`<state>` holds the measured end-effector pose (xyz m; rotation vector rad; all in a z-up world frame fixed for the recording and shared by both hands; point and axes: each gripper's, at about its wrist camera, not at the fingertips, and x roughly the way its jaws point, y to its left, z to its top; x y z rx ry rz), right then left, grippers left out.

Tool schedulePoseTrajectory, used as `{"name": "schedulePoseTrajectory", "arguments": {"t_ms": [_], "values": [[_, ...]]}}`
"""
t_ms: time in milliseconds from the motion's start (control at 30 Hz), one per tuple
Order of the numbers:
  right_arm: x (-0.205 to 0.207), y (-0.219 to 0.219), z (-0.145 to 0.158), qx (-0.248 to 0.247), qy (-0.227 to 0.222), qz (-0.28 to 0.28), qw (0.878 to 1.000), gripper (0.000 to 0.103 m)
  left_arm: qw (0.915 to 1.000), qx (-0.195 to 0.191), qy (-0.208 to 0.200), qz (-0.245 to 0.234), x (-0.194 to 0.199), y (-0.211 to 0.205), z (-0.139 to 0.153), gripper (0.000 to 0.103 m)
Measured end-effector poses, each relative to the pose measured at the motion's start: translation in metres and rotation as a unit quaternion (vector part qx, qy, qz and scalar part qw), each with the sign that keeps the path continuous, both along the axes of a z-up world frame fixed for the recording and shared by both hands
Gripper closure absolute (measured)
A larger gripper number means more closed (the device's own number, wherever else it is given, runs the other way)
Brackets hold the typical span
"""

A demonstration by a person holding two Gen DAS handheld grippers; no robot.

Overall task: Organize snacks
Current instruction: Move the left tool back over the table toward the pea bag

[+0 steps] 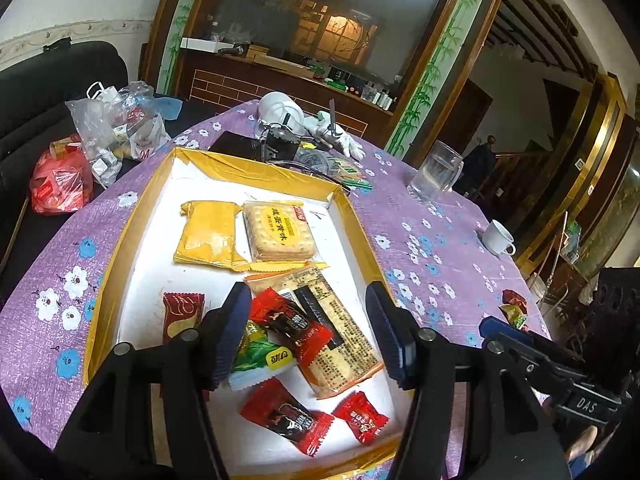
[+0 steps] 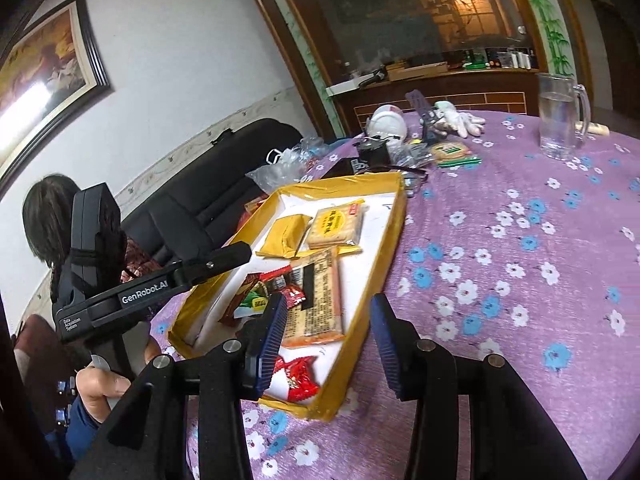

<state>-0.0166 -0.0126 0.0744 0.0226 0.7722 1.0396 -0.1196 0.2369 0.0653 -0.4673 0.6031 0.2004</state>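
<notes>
Between the parted fingers of the left gripper (image 1: pixel 308 332), down inside the tray (image 1: pixel 256 168), lies a red and black candy (image 1: pixel 294 326) on top of a long orange cracker packet (image 1: pixel 340 332), with a green and white candy (image 1: pixel 256 354) touching the left finger; nothing is clamped, and the pads stand clear of the wrappers. The tray is shallow, white inside with yellow taped walls, and sits on a purple flowered tablecloth (image 1: pixel 420 232). At its far end a plain yellow packet (image 1: pixel 208 234) lies beside a clear-wrapped biscuit stack (image 1: pixel 280 232). Nearer lie a dark red candy (image 1: pixel 182 314), a 2nd red and black candy (image 1: pixel 286 416) and a small red candy (image 1: pixel 360 418). Off to the right, the right gripper (image 2: pixel 330 348) hovers over the tray's near right corner, its fingers apart and empty. 2 more candies (image 1: pixel 514 306) lie on the cloth outside the tray.
</notes>
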Motion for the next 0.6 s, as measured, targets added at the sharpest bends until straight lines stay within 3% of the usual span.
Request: {"name": "schedulePoseTrajectory", "arguments": {"t_ms": [600], "values": [[0.026,-0.071,0.011,0.029,0.013,-0.081,0.996,0.056,0.9997,0.011,-0.003,-0.022,0.003,-0.021,0.011,0.045]]}}
